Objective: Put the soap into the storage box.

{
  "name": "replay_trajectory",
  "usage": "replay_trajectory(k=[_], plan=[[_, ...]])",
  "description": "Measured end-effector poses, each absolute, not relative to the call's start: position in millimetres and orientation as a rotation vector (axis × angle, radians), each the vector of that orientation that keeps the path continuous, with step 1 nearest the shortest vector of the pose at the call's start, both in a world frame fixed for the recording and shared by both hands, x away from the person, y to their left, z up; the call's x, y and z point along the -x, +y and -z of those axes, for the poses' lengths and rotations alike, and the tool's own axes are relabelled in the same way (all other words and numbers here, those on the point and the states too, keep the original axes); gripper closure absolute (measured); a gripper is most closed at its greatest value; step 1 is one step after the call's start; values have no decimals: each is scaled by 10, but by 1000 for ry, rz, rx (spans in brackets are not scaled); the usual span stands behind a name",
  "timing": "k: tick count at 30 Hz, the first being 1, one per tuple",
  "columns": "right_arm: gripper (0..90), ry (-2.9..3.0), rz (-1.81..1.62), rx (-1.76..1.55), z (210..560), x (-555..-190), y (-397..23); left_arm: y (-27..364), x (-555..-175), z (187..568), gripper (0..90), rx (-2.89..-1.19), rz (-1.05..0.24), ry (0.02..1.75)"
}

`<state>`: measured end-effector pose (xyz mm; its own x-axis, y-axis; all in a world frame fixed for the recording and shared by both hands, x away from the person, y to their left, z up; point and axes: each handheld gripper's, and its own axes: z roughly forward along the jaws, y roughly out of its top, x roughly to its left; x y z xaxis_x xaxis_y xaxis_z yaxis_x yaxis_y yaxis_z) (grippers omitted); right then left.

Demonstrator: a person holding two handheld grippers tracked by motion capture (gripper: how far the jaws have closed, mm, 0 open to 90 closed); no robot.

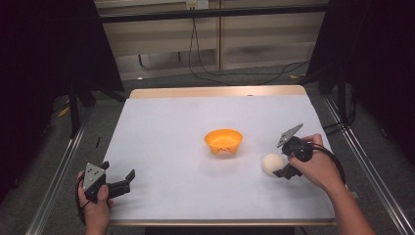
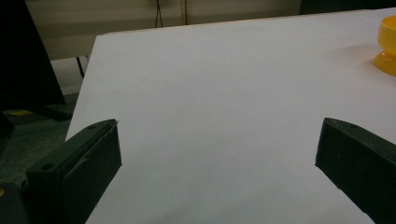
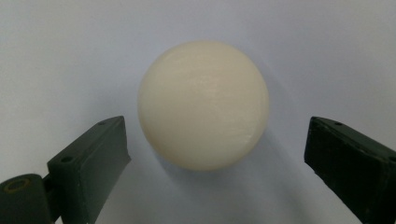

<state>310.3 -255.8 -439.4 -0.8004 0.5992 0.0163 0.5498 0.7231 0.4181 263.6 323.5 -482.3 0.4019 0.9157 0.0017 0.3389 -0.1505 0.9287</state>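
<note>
A cream ball (image 1: 272, 163) (image 3: 203, 103) rests on the white sheet (image 1: 195, 127) at the right, a little right of an orange bowl (image 1: 223, 141) (image 2: 387, 44) near the middle. My right gripper (image 1: 280, 157) (image 3: 215, 154) is open, one jaw on each side of the ball, with a gap on both sides. Near the front left corner my left gripper (image 1: 117, 177) (image 2: 218, 149) is held open over bare sheet, nothing between its jaws.
The sheet covers a wooden table (image 1: 215, 91) whose far edge shows. Metal rails (image 1: 56, 171) run along both sides. Cables (image 1: 235, 73) lie on the floor beyond the table.
</note>
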Motion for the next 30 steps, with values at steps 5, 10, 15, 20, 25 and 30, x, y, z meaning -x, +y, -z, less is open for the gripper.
replay_trajectory(k=[5,10,15,20,25,30], plan=[[64,2810,-628,-928,4394,-3123,-2506,3234,-2638,4823,0,-1702,-753,1106],[71,2821,-623,-910,4392,-3149,-2458,3235,-2639,4823,0,-1704,-753,1108],[98,2840,-607,-899,4418,-3175,-2397,3235,-2636,4823,0,-1700,-752,1108],[128,2839,-605,-916,4424,-3188,-2373,3235,-2637,4823,0,-1700,-751,1107],[146,2837,-588,-925,4423,-3198,-2358,3237,-2638,4823,0,-1701,-747,1105],[160,2841,-579,-925,4446,-3203,-2355,3237,-2640,4822,0,-1704,-748,1109]])
